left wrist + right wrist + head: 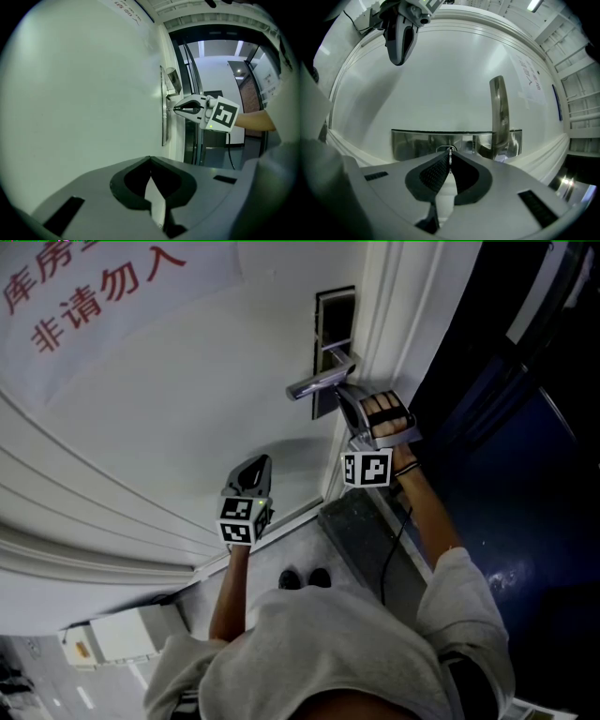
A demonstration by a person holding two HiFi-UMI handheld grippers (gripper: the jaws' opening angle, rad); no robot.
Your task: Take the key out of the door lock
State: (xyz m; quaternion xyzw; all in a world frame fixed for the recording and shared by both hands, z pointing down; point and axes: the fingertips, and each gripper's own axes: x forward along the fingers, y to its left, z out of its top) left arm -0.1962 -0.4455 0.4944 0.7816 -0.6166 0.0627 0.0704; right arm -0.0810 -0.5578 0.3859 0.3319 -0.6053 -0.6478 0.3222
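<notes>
**Key pinched in my right claw (450,160), not yet drawn from the lock**

Head view: right claw at the lock plate (324,407) under the handle (319,382).
Left gripper view: my left claw (150,161) is closed, empty and well aside.
Right gripper view: jaws clamp the key (449,152) square-on, I judge for a straight pull.

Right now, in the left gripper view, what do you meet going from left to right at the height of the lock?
White door → metal lock plate → right gripper → the person's forearm.
</notes>
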